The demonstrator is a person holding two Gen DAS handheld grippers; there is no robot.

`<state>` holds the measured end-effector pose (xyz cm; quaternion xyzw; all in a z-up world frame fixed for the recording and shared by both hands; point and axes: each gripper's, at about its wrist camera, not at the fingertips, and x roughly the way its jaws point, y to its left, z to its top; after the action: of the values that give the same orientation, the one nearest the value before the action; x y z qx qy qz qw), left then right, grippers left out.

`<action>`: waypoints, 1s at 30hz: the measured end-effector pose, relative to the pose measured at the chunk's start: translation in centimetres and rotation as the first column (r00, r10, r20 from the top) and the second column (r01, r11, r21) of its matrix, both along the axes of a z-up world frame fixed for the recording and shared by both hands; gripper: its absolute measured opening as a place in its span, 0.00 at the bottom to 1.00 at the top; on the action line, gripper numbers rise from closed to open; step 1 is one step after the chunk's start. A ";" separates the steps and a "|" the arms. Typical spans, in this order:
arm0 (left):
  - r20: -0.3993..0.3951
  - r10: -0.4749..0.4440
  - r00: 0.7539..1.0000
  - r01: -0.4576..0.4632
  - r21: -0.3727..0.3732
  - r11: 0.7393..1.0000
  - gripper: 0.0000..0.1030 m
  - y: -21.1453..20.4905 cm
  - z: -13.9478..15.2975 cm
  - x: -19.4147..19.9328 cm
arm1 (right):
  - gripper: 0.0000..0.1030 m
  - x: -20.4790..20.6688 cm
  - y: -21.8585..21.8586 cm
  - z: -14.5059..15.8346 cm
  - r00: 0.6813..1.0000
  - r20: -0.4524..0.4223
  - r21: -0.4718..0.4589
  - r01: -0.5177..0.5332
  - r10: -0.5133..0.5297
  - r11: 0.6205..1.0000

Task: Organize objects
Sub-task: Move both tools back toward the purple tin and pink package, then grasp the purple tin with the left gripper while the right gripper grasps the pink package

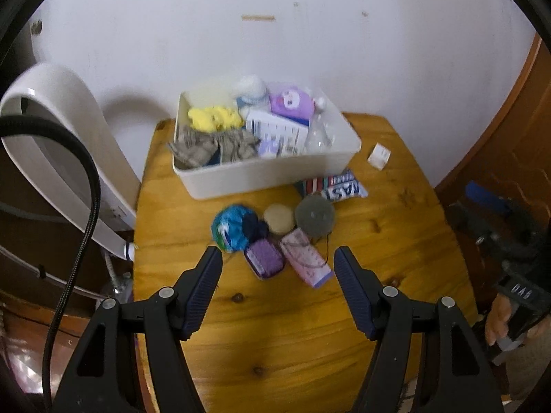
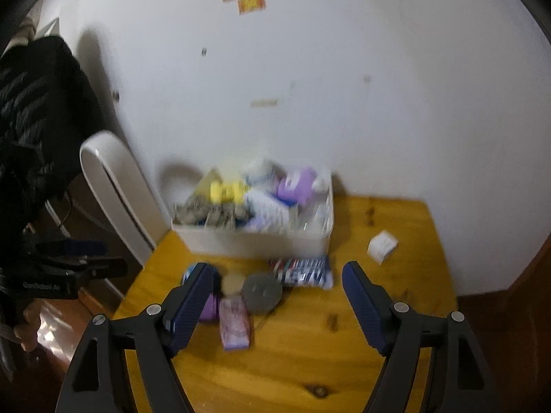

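Both tongs are wide open and hold nothing. The left tongs [image 1: 278,261] hang over the near part of the wooden table [image 1: 396,241]. A little pile of loose things lies just past their tips, a bit ahead. I think these still need to go in the white box [image 1: 268,175] behind them, which is already quite full.

From left to right the pile has a blue crinkly ball [image 1: 230,228], a small purple tin [image 1: 264,262], a round tan puck [image 1: 279,219], a pink and purple packet [image 1: 306,258] and a fuzzy grey ball [image 1: 314,214]. The packet is long. It points from the box toward the tongs, leaning a little to the right. It sits nearest the gap between the left tongs' tips, so I guess that hand is closer.

The right tongs [image 2: 277,270] look at the same pile, more blurry. A striped wrapper [image 2: 303,272] lies by the box front. A small white box [image 2: 381,246] sits alone, far right.
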<state>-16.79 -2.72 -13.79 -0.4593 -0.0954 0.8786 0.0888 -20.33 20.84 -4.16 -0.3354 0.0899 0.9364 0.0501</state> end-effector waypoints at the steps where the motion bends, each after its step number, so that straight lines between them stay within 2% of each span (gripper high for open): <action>1: 0.002 0.003 1.000 -0.003 0.001 1.000 0.69 0.1 -0.6 0.1 | 0.76 0.0 -0.4 -0.9 1.000 0.018 -0.003 -0.008 0.008 1.000; 4: 0.017 0.024 1.000 -0.024 0.009 1.000 0.69 0.4 -3.1 0.4 | 0.76 -0.2 -1.4 -4.4 0.997 0.081 -0.011 -0.019 0.020 1.000; 11: 0.090 0.072 0.993 -0.080 0.088 0.993 0.69 0.6 -8.7 0.0 | 0.76 -1.8 -3.3 -12.7 0.970 0.238 -0.088 -0.038 0.058 0.995; 16: 0.146 0.095 0.985 -0.112 0.112 0.987 0.69 0.6 -11.8 -0.5 | 0.76 -3.0 -4.5 -16.6 0.944 0.317 -0.110 -0.058 0.091 0.992; 20: 0.166 0.112 0.980 -0.134 0.125 0.983 0.69 0.2 -13.0 -0.8 | 0.77 -3.7 -5.3 -18.8 0.925 0.363 -0.113 -0.074 0.111 0.991; 30: 0.195 0.131 0.972 -0.163 0.159 0.974 0.69 -0.4 -14.5 -2.2 | 0.76 -6.1 -7.7 -19.3 0.936 0.322 -0.011 -0.145 0.141 0.989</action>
<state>-19.03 -3.12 -28.26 -0.5203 -0.2133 0.8251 0.0540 -26.44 13.11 -23.41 -0.4892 0.0499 0.8708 -0.0020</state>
